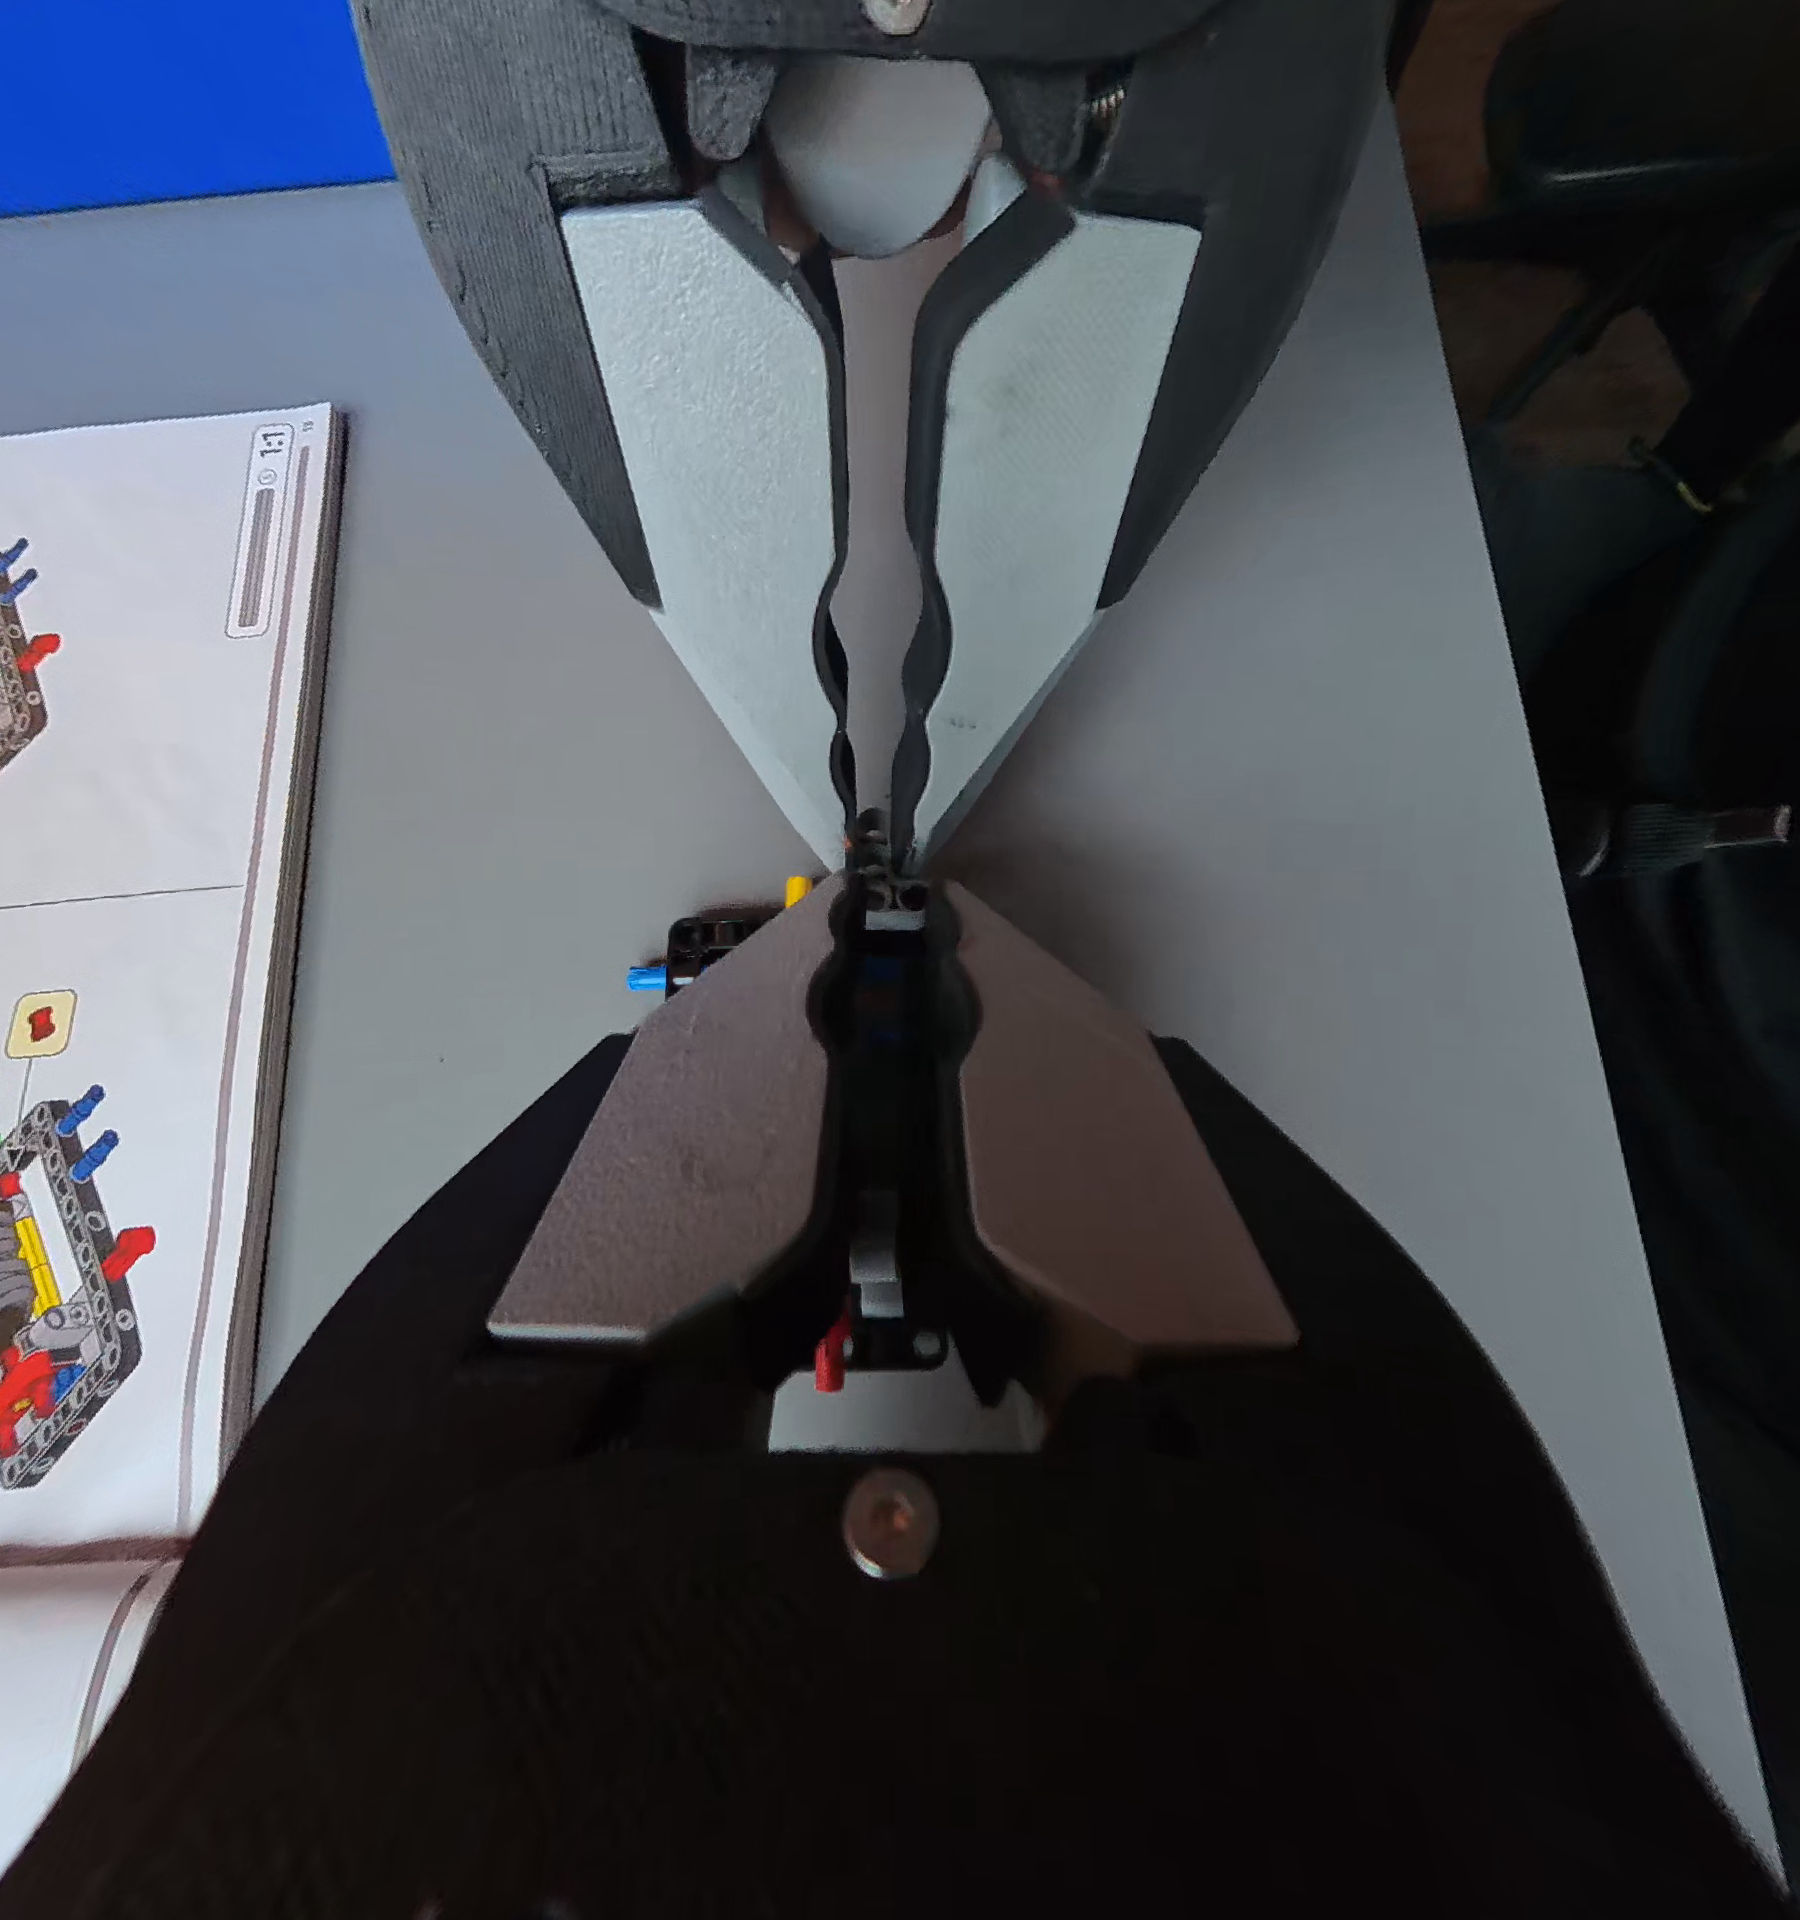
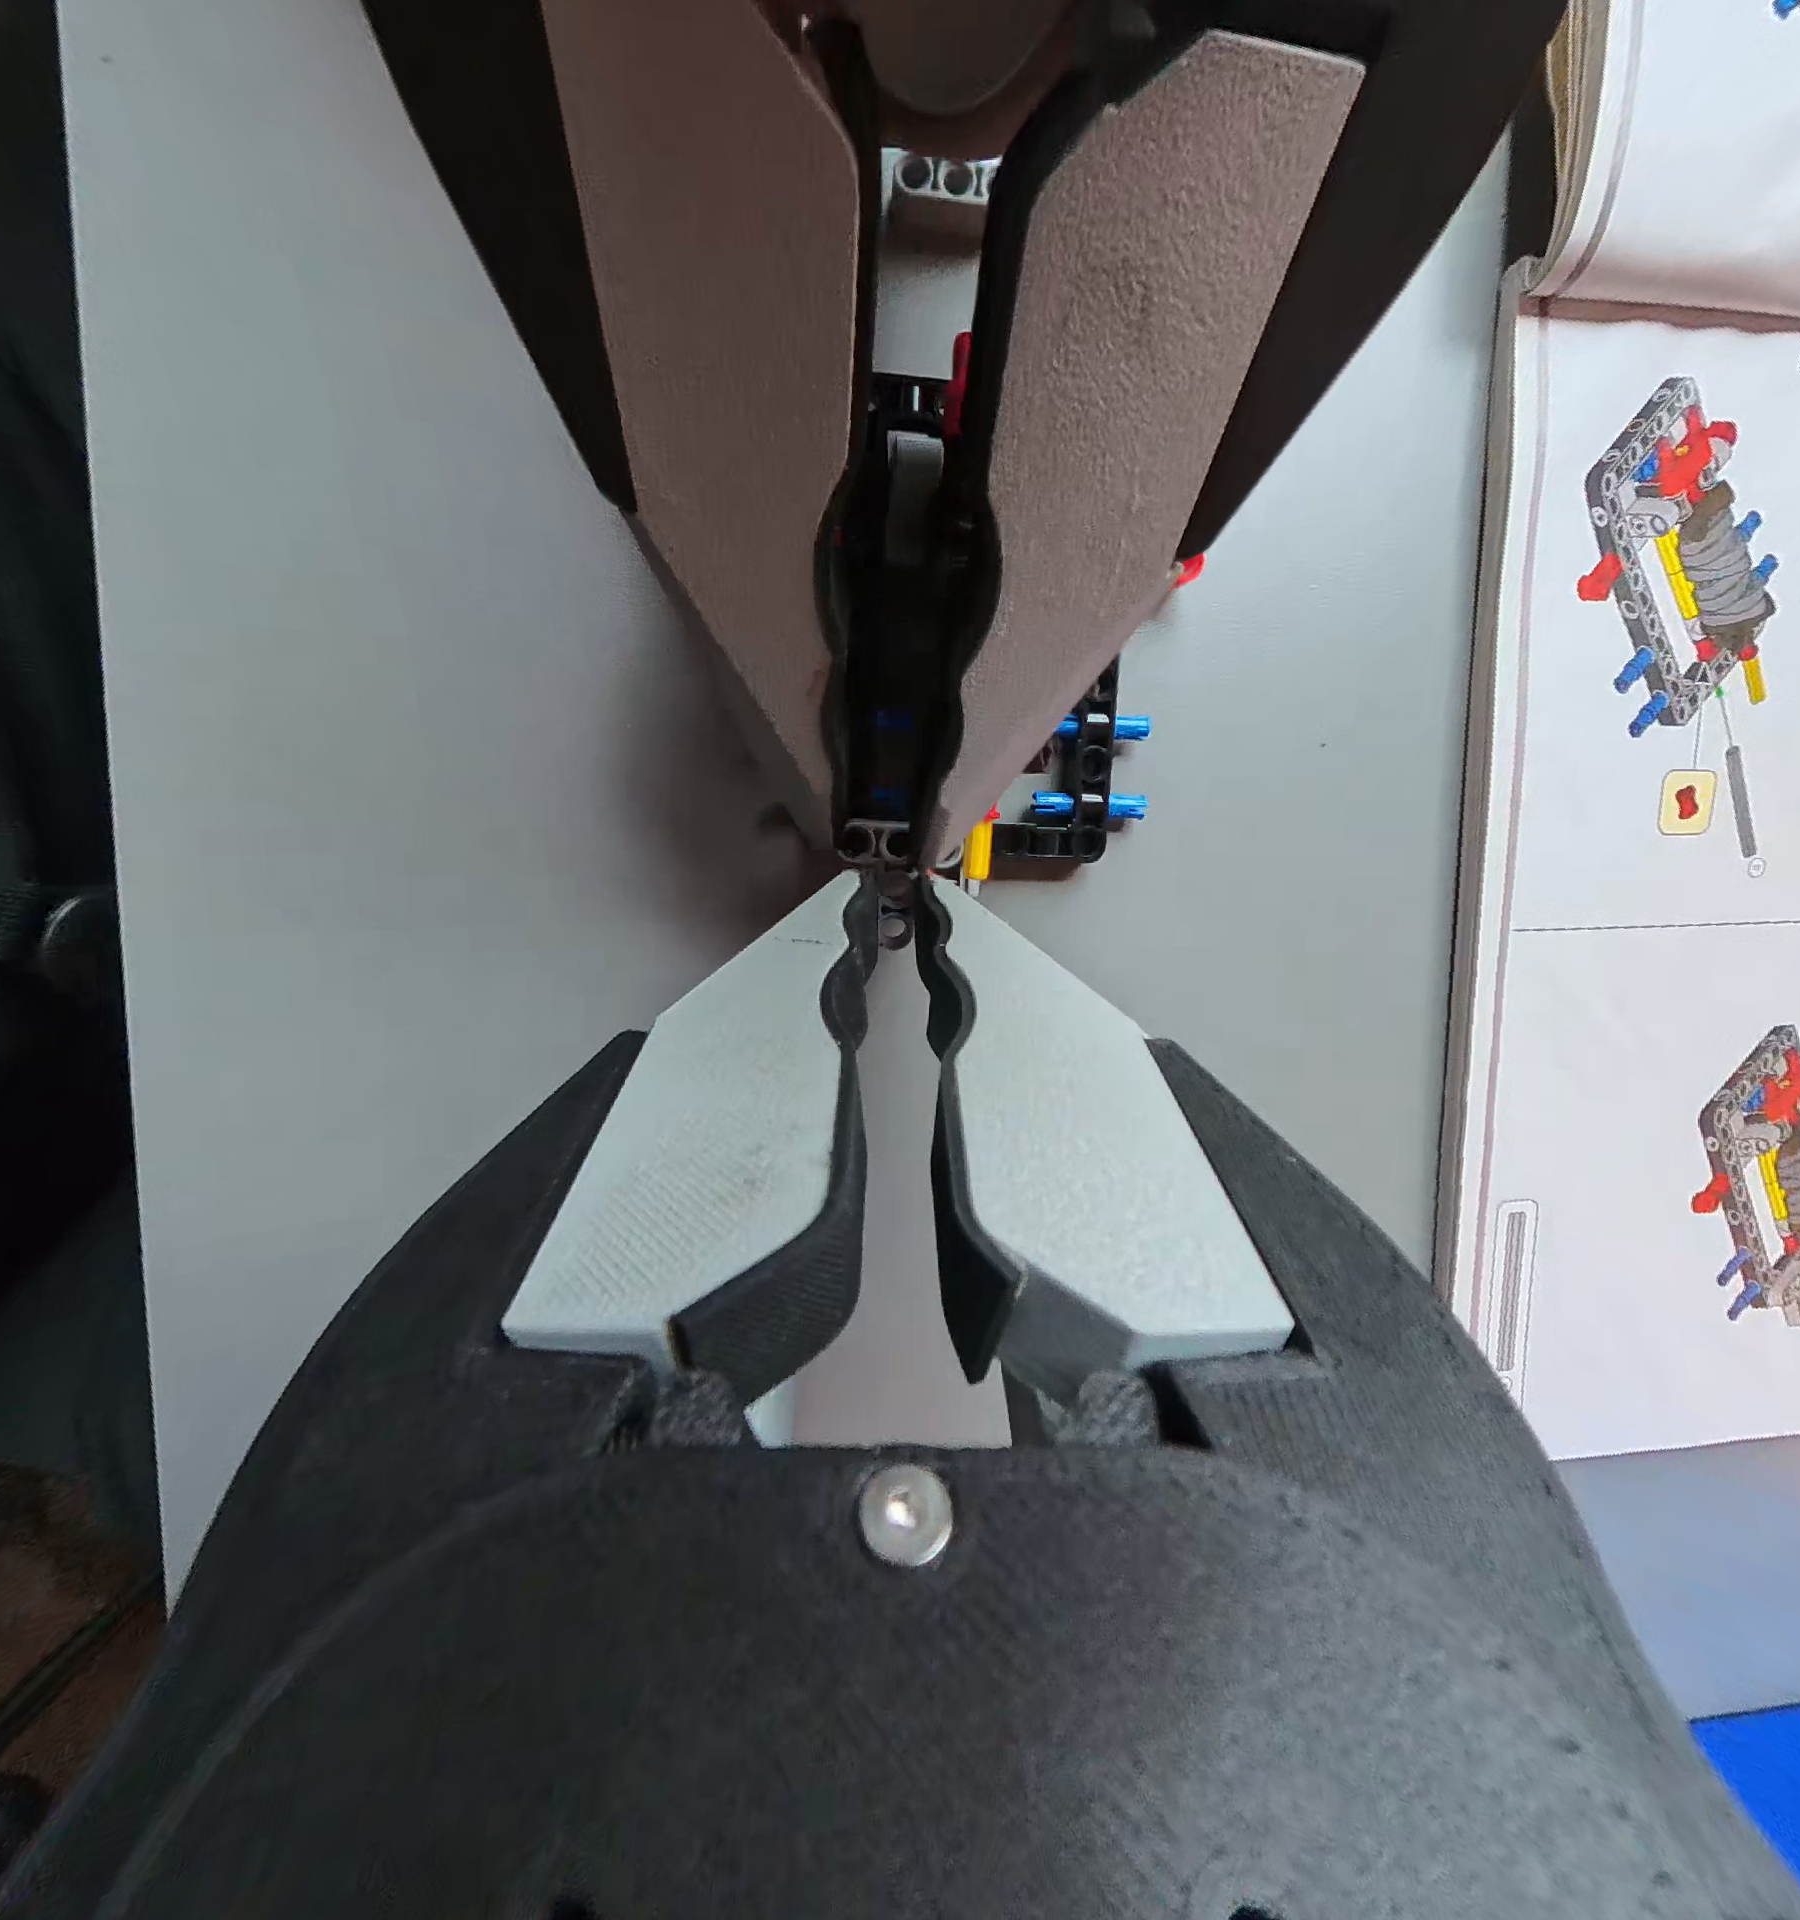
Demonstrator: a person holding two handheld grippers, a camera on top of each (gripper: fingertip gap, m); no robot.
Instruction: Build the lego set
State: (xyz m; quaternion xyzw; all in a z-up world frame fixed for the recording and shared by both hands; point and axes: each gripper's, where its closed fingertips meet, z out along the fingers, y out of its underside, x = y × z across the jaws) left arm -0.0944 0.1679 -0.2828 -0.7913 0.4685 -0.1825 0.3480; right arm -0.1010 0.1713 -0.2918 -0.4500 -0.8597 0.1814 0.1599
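Note:
My left gripper (image 1: 891, 906) is shut on a black Lego frame assembly (image 1: 883, 1288) with grey, blue and red parts, held lengthwise between its brown fingers. Its grey end piece (image 1: 896, 896) sticks out at the tips. My right gripper (image 2: 891, 902) has light grey fingers and is shut on a small dark connector piece (image 2: 894, 923). Both grippers meet tip to tip above the table, and the small piece touches the assembly's end (image 2: 878, 840). In the right wrist view the left gripper (image 2: 880, 847) reaches in from the top. In the left wrist view the right gripper (image 1: 875, 836) does the same.
A second black frame piece (image 2: 1088, 769) with blue pins and a yellow part lies on the grey table (image 2: 356, 727), beside the meeting point; it also shows in the left wrist view (image 1: 704, 935). An open instruction booklet (image 1: 96, 935) (image 2: 1685, 831) lies alongside. The table edge (image 1: 1561, 831) borders dark floor. The tips of both grippers are at nearly the same place.

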